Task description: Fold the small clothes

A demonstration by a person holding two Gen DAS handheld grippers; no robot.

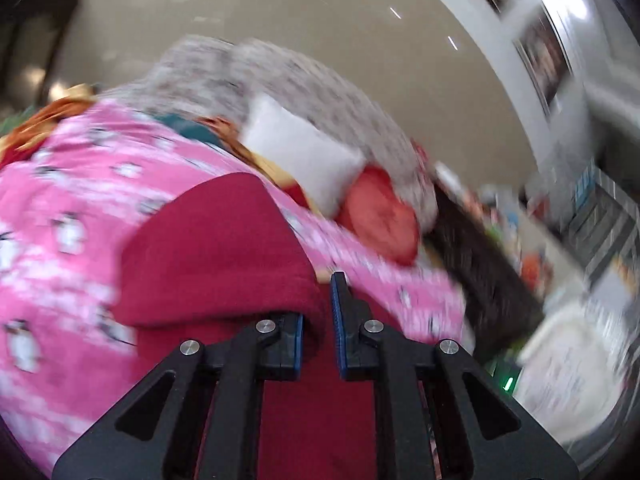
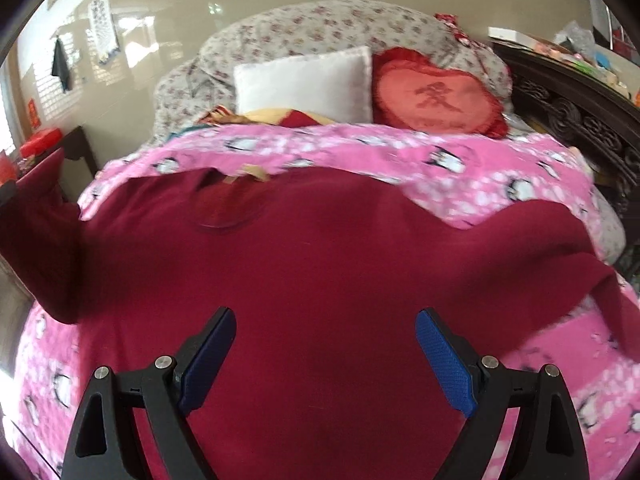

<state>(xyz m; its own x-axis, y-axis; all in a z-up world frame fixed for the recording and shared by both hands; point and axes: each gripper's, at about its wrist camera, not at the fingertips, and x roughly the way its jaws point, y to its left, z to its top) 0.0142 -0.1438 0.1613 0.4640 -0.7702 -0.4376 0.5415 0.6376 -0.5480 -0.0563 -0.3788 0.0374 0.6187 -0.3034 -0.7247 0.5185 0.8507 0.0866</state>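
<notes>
1. Gripping a bunched fold of the dark red garment (image 1: 208, 248), the left gripper (image 1: 318, 320) has its blue-padded jaws drawn nearly together, cloth pinched between them and draped over the left finger.
2. Spread across the pink penguin-print blanket (image 2: 460, 160), the dark red garment (image 2: 320, 264) covers most of the bed's near half, one sleeve trailing off the left edge.
3. The right gripper (image 2: 325, 354) hovers above the garment's middle, jaws wide apart and holding nothing.
4. A white pillow (image 2: 304, 82) and a red heart-shaped cushion (image 2: 436, 96) lean side by side against a floral quilt (image 2: 320, 24) at the head of the bed.
5. The left wrist view is heavily motion-blurred.
</notes>
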